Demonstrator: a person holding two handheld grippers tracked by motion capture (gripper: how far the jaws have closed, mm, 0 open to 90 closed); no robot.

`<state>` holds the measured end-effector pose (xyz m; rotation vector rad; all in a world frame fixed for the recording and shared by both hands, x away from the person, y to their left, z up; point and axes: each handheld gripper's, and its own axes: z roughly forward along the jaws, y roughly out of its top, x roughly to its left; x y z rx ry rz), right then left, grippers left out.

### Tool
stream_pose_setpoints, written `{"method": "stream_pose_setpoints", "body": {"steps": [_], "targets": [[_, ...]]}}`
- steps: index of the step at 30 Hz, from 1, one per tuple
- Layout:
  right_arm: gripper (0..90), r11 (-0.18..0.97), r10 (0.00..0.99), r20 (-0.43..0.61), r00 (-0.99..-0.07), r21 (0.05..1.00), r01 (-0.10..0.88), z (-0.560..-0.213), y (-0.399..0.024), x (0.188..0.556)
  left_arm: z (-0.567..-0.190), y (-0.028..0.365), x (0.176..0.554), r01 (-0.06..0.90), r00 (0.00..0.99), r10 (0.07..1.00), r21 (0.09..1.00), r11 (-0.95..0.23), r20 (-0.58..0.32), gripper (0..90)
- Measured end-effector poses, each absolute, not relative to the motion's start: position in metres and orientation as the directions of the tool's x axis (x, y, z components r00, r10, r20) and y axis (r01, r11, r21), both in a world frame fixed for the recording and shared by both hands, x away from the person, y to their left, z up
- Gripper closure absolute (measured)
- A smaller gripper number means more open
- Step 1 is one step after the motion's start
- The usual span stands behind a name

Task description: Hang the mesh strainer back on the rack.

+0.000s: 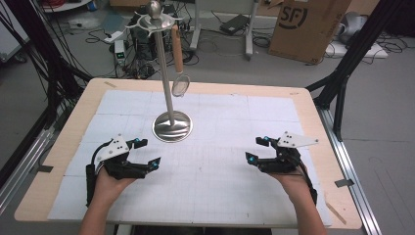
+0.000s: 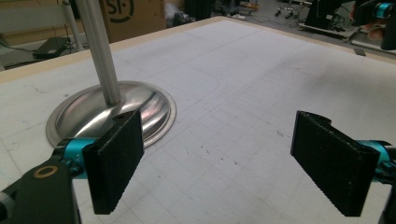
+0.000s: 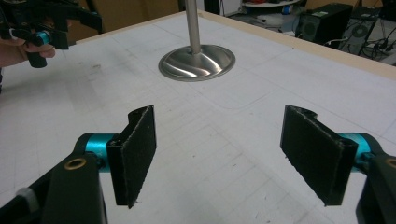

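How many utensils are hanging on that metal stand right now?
1: a wooden-handled strainer hangs from the right side of the stand, its round head just above the table's far edge. The other hooks look bare, though they show small.

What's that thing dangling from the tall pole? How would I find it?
Look at the middle far part of the table, where a shiny metal stand rises from a round base. At its top is a ring of hooks, and from one hangs a small strainer. Its brown wooden handle and round mesh end set it apart; no other hook holds anything.
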<state>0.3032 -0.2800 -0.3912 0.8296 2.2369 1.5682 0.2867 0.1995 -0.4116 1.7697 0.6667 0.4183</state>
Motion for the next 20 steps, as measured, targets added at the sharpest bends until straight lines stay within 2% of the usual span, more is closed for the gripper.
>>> {"method": "stream_pose_setpoints", "body": {"steps": [20], "targets": [[26.4,0.246,0.598,0.107,-0.794,0.919,0.309,-0.3986,-0.2790,0.3029,-0.4137,0.1994,0.2871,0.237,0.773,0.632,0.950,-0.203,-0.058,17.9]]}}
